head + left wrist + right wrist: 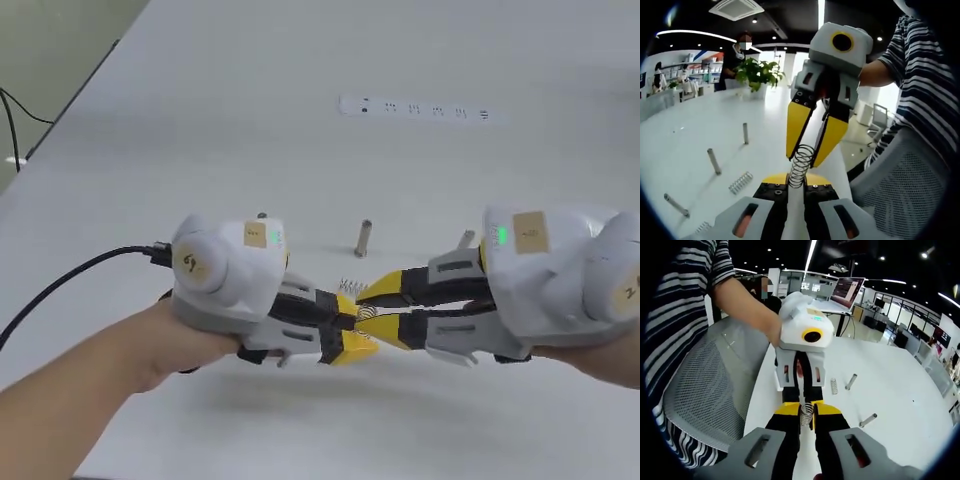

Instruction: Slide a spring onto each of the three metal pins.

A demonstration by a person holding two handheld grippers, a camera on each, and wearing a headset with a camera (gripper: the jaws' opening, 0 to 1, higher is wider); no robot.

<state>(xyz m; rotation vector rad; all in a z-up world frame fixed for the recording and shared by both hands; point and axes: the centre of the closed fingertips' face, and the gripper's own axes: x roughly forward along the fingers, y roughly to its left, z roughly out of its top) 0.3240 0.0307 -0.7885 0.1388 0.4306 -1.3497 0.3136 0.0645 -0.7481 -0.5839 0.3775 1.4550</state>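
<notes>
Nearest me in the head view, the left gripper (pixel 350 338) and right gripper (pixel 372 303) meet tip to tip over the table (pixel 300 100). The held spring (pixel 367 312) sits between them. Left jaws pinch its end. Right jaws straddle it narrowly, and I can't tell if they press. A loose spring (pixel 350 285) lies just behind. The middle pin (pixel 363 238) stands clear, while the left pin (pixel 262 215) and right pin (pixel 466 239) peek from behind the gripper bodies.
</notes>
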